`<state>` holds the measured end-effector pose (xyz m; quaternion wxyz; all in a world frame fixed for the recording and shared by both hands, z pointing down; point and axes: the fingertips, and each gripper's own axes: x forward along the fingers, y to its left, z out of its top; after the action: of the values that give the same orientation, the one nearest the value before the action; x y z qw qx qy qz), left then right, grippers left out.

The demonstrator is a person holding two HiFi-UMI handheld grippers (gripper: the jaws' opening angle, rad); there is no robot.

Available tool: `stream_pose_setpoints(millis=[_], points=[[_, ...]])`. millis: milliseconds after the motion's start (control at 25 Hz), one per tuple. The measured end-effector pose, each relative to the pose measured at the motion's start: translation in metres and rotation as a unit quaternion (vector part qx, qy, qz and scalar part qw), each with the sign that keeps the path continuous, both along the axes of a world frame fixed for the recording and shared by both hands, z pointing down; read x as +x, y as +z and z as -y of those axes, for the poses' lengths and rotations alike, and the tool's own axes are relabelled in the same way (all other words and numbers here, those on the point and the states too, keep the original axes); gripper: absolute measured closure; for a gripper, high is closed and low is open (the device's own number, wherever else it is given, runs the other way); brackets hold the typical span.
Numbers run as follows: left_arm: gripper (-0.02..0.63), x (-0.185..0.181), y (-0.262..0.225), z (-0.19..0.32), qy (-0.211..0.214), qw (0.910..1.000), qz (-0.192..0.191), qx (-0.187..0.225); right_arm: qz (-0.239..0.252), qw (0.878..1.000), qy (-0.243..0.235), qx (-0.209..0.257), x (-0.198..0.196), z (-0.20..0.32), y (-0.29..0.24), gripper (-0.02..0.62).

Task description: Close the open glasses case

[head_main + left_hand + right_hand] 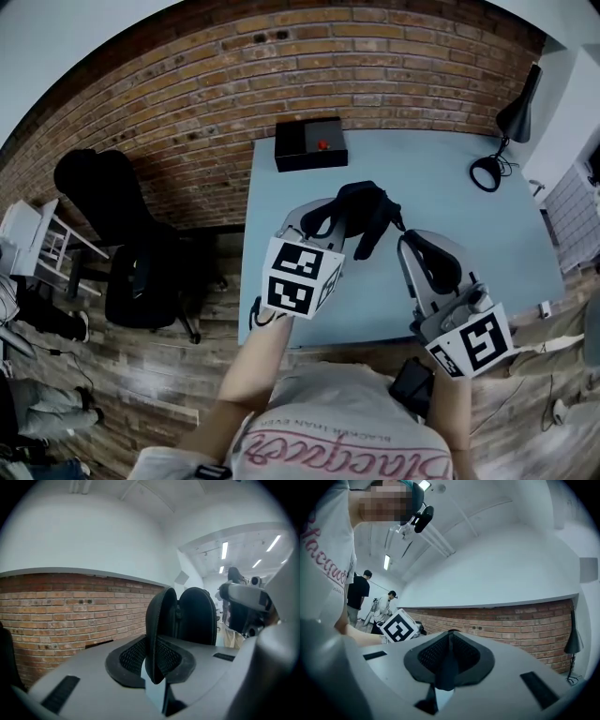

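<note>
The glasses case is open, and from the head view I see it over the middle of the pale blue table, out in front of my left gripper. I cannot tell from there whether it touches the tabletop. In the left gripper view the case stands upright with its two black shells spread apart, hinge side away from me. The zippered rim of the left-hand shell runs down between the pads. The left gripper is clamped on that rim, both textured pads pressing the shell's edge from either side. My right gripper sits just to the right of the case in the head view, near it but apart from it. In its own view the right gripper has its jaws brought together with nothing between them, pointing toward the brick wall. The left gripper's marker cube shows at the left of that view, and two people stand well behind it. Farther out on the table, a black box with a red button sits at the far edge against the brick wall. A black desk lamp stands at the far right corner. A black office chair is on the wooden floor to the left of the table.
</note>
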<state>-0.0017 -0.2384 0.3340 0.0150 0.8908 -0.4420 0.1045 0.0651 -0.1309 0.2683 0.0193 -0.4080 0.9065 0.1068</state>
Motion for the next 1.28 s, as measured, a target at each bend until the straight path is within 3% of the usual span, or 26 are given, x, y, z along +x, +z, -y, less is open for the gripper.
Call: stream_pose_setpoints(millis=[200,320,440,720,760,800,840,1000,1280], points=[[0.569,-0.003,-0.009,0.004,-0.022,0.9995,-0.02,-0.007,-0.042,0.998,-0.038,-0.029,-0.038,-0.005,0.026,0.574],[0.569,0.0,-0.014,0.001,-0.014,0.9993,-0.033,-0.012,-0.047,0.997,-0.04,-0.041,-0.051,-0.001,0.034,0.574],[0.568,0.001,-0.017,-0.002,-0.007,0.9988,-0.046,-0.015,-0.058,0.997,-0.005,-0.042,-0.043,0.008,0.04,0.574],[0.568,-0.015,-0.014,0.003,-0.015,0.9983,-0.051,-0.023,-0.032,0.996,0.061,-0.057,-0.015,0.022,0.042,0.572],[0.568,-0.016,-0.013,0.003,-0.012,0.9983,-0.051,-0.025,-0.031,0.996,0.061,-0.063,-0.014,0.024,0.043,0.547],[0.568,-0.015,-0.013,0.002,-0.007,0.9983,-0.052,-0.025,-0.03,0.996,0.057,-0.069,-0.015,0.025,0.045,0.463],[0.568,-0.013,-0.013,0.001,-0.001,0.9983,-0.052,-0.026,-0.029,0.996,0.052,-0.072,-0.016,0.025,0.045,0.443],[0.566,-0.007,-0.013,-0.003,0.007,0.9985,-0.049,-0.024,-0.032,0.995,0.071,-0.061,-0.012,0.026,0.043,0.442],[0.566,-0.017,-0.016,-0.003,0.02,0.9968,-0.07,-0.033,0.004,0.984,0.168,-0.063,0.042,0.04,0.039,0.483]])
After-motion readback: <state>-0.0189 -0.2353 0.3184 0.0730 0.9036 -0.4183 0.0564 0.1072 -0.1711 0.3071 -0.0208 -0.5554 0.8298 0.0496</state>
